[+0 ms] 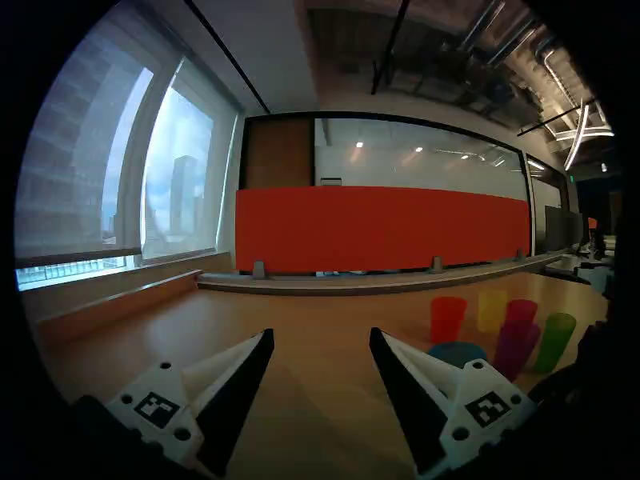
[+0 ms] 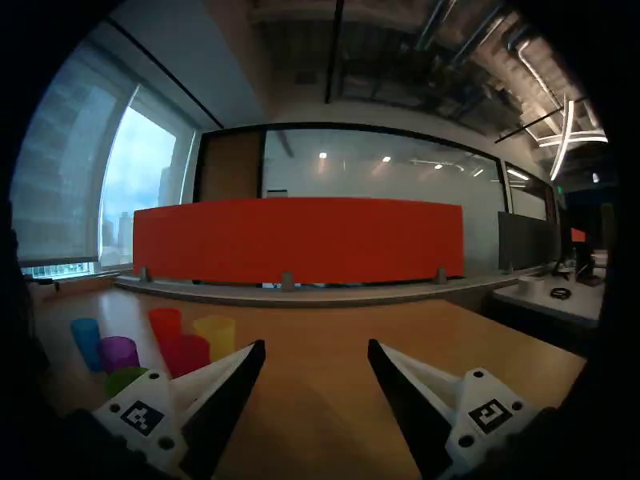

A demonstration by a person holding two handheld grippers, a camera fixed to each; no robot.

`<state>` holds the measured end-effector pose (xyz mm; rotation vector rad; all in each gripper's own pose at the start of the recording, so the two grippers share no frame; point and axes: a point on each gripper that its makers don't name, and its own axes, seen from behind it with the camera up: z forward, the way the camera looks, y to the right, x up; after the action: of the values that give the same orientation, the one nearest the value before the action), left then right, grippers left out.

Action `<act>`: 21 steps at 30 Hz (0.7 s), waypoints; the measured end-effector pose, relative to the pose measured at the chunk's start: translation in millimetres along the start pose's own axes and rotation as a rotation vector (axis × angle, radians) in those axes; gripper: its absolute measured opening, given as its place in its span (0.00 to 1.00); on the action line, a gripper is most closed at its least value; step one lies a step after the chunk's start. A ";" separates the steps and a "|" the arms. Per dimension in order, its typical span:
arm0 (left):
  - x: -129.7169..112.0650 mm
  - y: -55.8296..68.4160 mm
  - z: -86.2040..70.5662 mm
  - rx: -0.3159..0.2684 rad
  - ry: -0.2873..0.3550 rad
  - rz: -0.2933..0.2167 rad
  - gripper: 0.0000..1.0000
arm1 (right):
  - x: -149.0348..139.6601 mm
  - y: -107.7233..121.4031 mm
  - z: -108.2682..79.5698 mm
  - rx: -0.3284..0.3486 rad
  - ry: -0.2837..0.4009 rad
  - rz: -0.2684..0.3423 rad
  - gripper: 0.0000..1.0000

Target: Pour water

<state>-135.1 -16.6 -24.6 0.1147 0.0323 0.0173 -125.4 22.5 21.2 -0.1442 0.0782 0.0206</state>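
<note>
Left gripper (image 1: pixel 321 333): jaws spread apart, nothing between them, poised over the wooden desk (image 1: pixel 240 316). Plastic cups stand grouped on the desk ahead and to its right: blue cup (image 1: pixel 456 353) nearest, then orange cup (image 1: pixel 447 318), yellow cup (image 1: pixel 491 310), pink cup (image 1: pixel 521 314), purple cup (image 1: pixel 514 350) and green cup (image 1: pixel 555 342).

Right gripper (image 2: pixel 316 344): jaws likewise apart, empty; the cups lie to its left. A red partition screen (image 1: pixel 384 228) lines the desk's far edge.

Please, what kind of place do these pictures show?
Most likely an open-plan office: a long wooden desk with a red partition screen, a glass-walled room behind it, and a dark monitor by the neighbouring desk.
</note>
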 end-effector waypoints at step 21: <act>-0.4 0.1 -1.4 0.000 0.000 0.000 0.88 | 0.6 1.4 0.8 0.000 0.000 0.000 0.99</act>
<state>-135.5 -16.3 -26.0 0.1151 0.0321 0.0173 -124.8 24.1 21.7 -0.1446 0.0777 0.0204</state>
